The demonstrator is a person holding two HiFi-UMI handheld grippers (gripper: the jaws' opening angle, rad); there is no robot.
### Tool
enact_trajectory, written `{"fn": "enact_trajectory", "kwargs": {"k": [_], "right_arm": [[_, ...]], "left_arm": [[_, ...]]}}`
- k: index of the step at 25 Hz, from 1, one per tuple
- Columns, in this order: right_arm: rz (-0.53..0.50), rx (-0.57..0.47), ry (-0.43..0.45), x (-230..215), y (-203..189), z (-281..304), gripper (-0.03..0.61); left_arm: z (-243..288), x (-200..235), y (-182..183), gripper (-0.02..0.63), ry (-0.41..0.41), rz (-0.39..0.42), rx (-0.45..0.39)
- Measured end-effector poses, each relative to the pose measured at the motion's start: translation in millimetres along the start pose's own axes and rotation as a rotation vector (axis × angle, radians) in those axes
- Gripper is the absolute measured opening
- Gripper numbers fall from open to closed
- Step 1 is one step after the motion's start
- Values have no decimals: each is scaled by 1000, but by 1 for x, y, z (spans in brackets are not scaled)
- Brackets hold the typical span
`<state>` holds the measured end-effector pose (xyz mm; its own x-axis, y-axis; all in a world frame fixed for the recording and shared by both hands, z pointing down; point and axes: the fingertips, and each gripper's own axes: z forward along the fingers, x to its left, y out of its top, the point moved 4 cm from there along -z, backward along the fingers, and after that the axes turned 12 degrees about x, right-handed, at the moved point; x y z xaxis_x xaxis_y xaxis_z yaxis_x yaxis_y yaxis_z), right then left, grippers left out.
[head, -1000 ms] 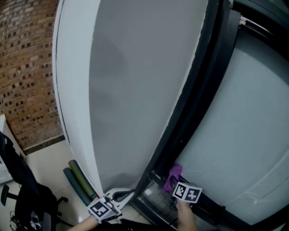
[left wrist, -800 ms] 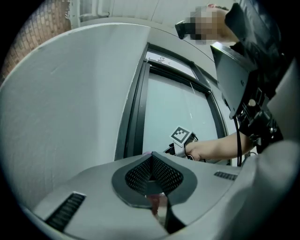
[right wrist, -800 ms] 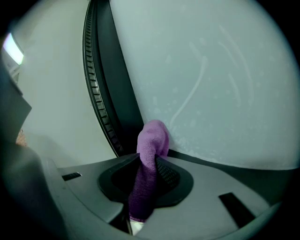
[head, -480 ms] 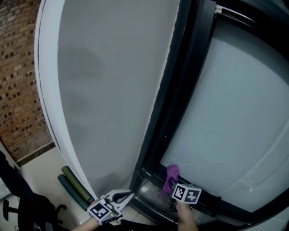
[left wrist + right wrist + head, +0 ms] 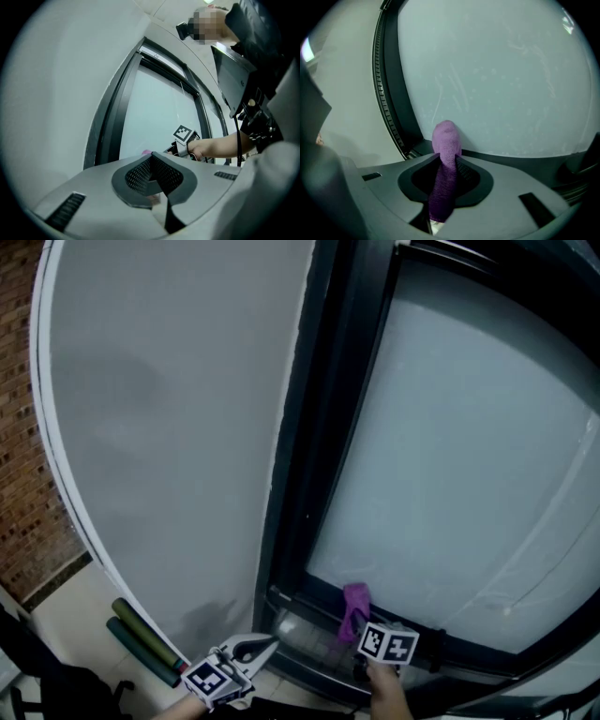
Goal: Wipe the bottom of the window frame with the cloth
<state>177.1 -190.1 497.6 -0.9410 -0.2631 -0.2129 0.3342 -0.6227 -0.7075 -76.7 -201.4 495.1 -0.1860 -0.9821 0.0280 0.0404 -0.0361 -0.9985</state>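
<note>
**Item: cloth** (image 5: 446, 154). Purple knit fabric, bunched into a narrow upright wad.

**Location:** in the right gripper (image 5: 445, 176), near the left corner of the window frame (image 5: 469, 652). Its rounded free end stands up past the fingertips, in front of the lowest strip of the frosted glass (image 5: 450, 446), just above the dark bottom rail. Whether it touches rail or glass cannot be told.

**Holders:**
- Right gripper: both jaws clamped on the cloth's middle, with one end trailing back between them.
- Left gripper (image 5: 151, 161): jaws closed tip to tip with nothing between them, held low beside the pale wall (image 5: 169, 427), well apart from the cloth.

**Handling (judged):**
- Light, soft and easily squashed; not fragile.
- The looped knit should resist slipping in the pads.
- Bunched, it looks firm enough to press into the rail's groove, but a longer free end would flop.

**Best hold (judged):** the present one, pinched mid-length with a short end left out as the wiping face.

**Also present:** two rolled green mats (image 5: 141, 638) on the floor.
</note>
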Motion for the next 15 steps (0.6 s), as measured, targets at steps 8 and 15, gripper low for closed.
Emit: {"fn": "enact_trajectory", "kwargs": {"k": [8, 15], "right_arm": [[63, -30, -56, -24, -11, -18, 84], [104, -53, -98, -40, -20, -29, 84]], "left_arm": [[16, -7, 4, 5, -80, 24, -3], [28, -13, 4, 5, -133, 27, -4]]}}
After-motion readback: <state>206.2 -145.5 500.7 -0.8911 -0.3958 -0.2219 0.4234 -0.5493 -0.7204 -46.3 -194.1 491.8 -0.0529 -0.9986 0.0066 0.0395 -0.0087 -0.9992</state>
